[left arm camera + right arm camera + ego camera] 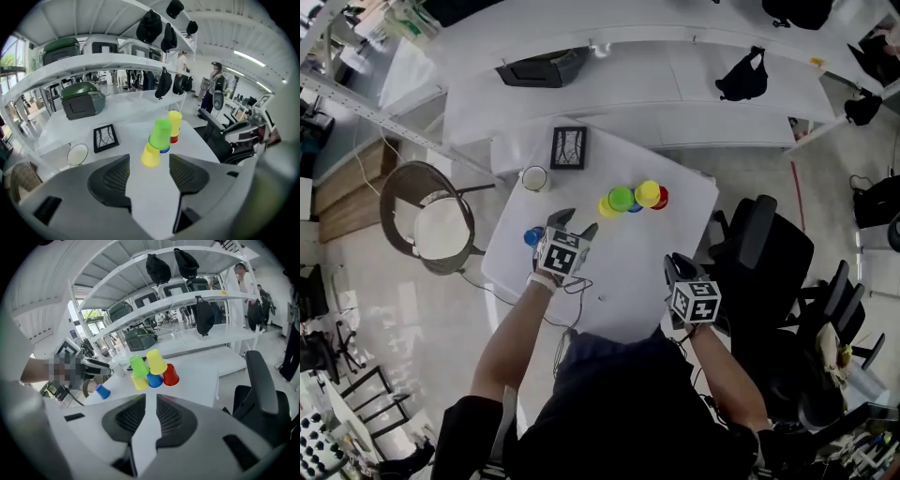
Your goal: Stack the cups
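Five upturned cups form a small pyramid on the white table [675, 192]. A yellow cup [608, 206], a blue cup [635, 206] and a red cup [662, 198] make the bottom row. On top of them stand a green cup [622, 197] and a second yellow cup [648, 192]. A lone blue cup [532, 236] stands apart at the table's left. My left gripper [576, 223] hovers just right of it, open and empty, facing the pyramid [161, 133]. My right gripper [675, 264] hangs near the front right edge, jaws a narrow gap apart, nothing between them [151, 399].
A black picture frame [569, 147] and a white mug [534, 178] sit at the table's far left corner. A round wicker chair [427, 216] stands left of the table, black office chairs [769, 253] to its right. White shelves [675, 84] with a black printer [544, 67] run behind.
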Demonstrator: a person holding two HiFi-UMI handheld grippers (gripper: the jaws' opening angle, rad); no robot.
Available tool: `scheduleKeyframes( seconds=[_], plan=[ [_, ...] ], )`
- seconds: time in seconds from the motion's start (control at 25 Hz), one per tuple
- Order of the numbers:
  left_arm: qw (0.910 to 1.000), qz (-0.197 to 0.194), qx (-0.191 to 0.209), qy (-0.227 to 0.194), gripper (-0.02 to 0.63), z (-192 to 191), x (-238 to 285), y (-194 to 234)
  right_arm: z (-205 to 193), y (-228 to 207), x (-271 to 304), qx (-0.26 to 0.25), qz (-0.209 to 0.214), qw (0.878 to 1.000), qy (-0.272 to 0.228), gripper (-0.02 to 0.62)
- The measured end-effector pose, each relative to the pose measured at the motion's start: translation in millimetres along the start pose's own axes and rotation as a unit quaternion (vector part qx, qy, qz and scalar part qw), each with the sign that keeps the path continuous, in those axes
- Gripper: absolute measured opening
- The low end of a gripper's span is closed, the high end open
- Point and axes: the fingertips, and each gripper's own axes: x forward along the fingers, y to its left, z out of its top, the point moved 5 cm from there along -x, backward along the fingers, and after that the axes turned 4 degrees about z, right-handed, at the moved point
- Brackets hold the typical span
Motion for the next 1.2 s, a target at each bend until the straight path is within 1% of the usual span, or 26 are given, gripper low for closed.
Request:
scheduleKeyframes(
  seconds=[0.08, 0.24, 0.36, 0.48, 0.56, 0.64, 0.8, 0.96, 1.2],
  plan=[
    [0.9997, 0.008, -0.021, -0.008, 0.261, -13, -15, 3, 4, 7, 0, -0.011, 0.001, 1.000, -0.003, 0.067],
    [0.9981, 0.025, -0.046, -0.034, 0.240, -25, -46, 6, 23, 24, 0, -0.034, 0.002, 0.999, -0.023, 0.051],
    [0.9952, 0.042, -0.057, -0.067, 0.199, -24, -67, 8, 46, 41, -1, -0.055, 0.002, 0.997, -0.048, 0.031],
    [0.9900, 0.061, -0.065, -0.110, 0.120, -13, -87, 12, 73, 61, -5, -0.081, 0.002, 0.993, -0.081, 0.018],
    [0.9862, 0.070, -0.069, -0.134, 0.098, -9, -96, 16, 89, 75, -7, -0.100, 0.004, 0.990, -0.100, 0.015],
    [0.9832, 0.076, -0.072, -0.150, 0.094, -11, -102, 21, 98, 88, -9, -0.119, 0.004, 0.987, -0.111, 0.014],
    [0.9800, 0.088, -0.088, -0.155, 0.092, -26, -106, 33, 105, 106, -12, -0.139, 0.002, 0.983, -0.116, 0.014],
    [0.9773, 0.098, -0.102, -0.158, 0.094, -45, -108, 46, 105, 117, -18, -0.144, -0.004, 0.982, -0.120, 0.012],
    [0.9733, 0.116, -0.125, -0.154, 0.094, -78, -109, 77, 99, 127, -14, -0.144, -0.017, 0.983, -0.112, 0.012]
  ],
)
